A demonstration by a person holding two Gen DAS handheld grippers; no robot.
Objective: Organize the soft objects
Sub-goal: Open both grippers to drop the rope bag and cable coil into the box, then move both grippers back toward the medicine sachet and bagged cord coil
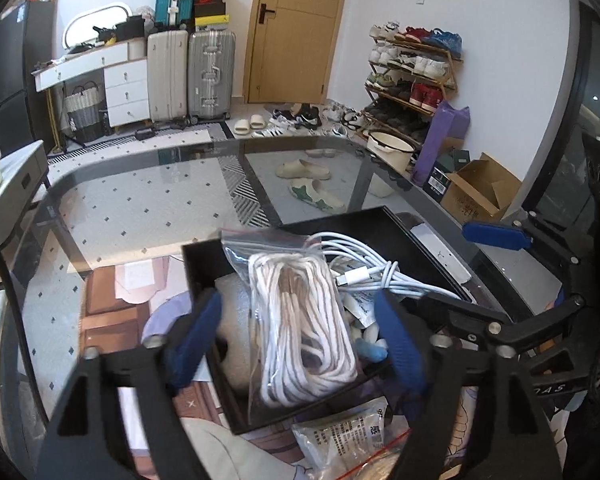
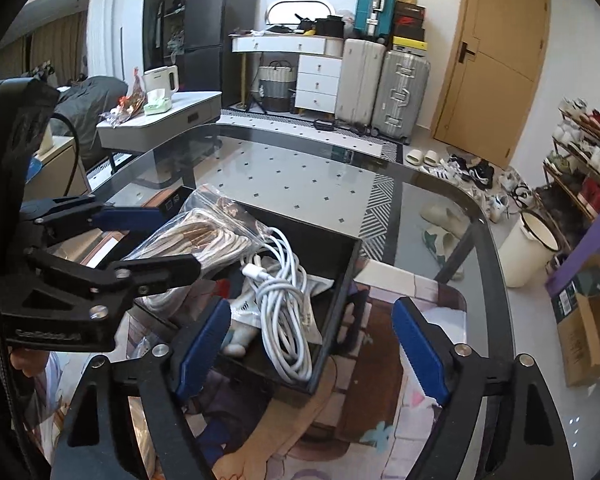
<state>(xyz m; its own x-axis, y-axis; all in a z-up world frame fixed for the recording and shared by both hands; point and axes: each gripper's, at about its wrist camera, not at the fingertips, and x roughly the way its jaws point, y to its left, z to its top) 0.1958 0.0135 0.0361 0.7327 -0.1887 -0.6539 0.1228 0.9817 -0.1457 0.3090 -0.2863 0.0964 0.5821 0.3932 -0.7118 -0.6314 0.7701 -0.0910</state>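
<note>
Left hand-held gripper released, straddling bagged rope in black box; right hand-held gripper released, lower centre.

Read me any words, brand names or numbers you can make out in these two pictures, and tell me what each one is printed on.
None can be quoted with confidence.
Shoebox stack: a red swoosh logo shows, the lettering is too small.
Printed packet below the black box: Chinese characters, too blurred.
Cardboard carton: print too small.
Raised lettering on the left tool: illegible.
</note>
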